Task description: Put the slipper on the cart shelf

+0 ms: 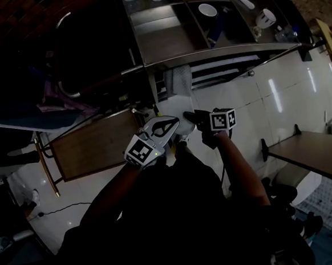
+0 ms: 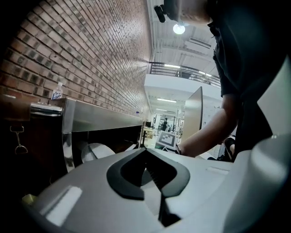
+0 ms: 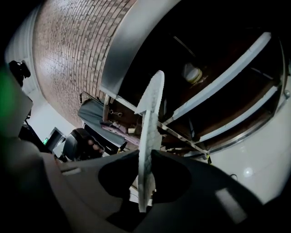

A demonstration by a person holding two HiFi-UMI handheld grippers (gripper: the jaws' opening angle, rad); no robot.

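**Slipper clamped in the right gripper, by the cart**

Head view: the white slipper is held in the air just before the steel cart, below its top tray. The black right gripper pinches its near end. The pale left gripper is close beside it.

Left gripper view: the left gripper has its jaw tips together, with nothing between them.

Right gripper view: the right gripper is narrow, pressing on the slipper. The slipper stands edge-on, with the cart's shelf rails behind it.
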